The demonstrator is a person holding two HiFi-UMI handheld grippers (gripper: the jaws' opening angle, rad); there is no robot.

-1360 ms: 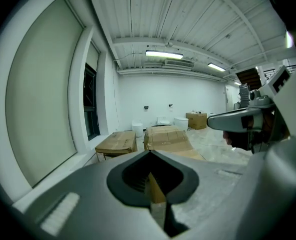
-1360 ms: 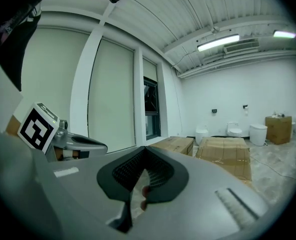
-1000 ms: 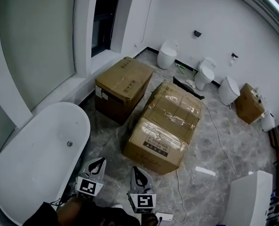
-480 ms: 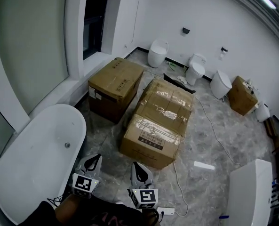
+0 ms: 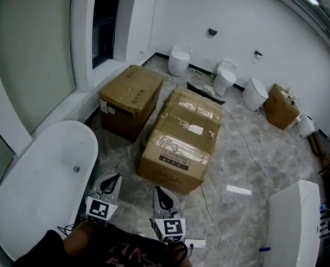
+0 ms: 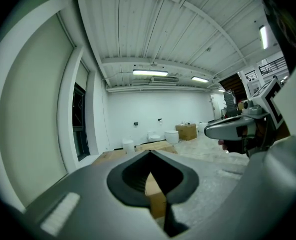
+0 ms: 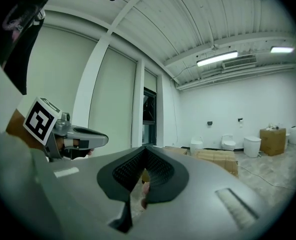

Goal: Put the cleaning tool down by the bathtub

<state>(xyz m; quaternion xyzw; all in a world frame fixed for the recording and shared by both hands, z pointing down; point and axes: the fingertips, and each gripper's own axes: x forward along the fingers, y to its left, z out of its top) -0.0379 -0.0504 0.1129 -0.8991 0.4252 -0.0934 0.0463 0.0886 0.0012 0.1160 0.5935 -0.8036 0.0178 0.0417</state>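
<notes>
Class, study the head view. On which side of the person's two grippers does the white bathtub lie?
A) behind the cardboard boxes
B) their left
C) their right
B: the bathtub lies just left of the left gripper, filling that view's lower left.

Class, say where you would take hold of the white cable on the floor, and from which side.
Take the cable on its free stretch right of the boxes, coming straight down with the jaws across it. It lies flat and thin on the floor, so only its top is open, and nothing crowds it there.
</notes>
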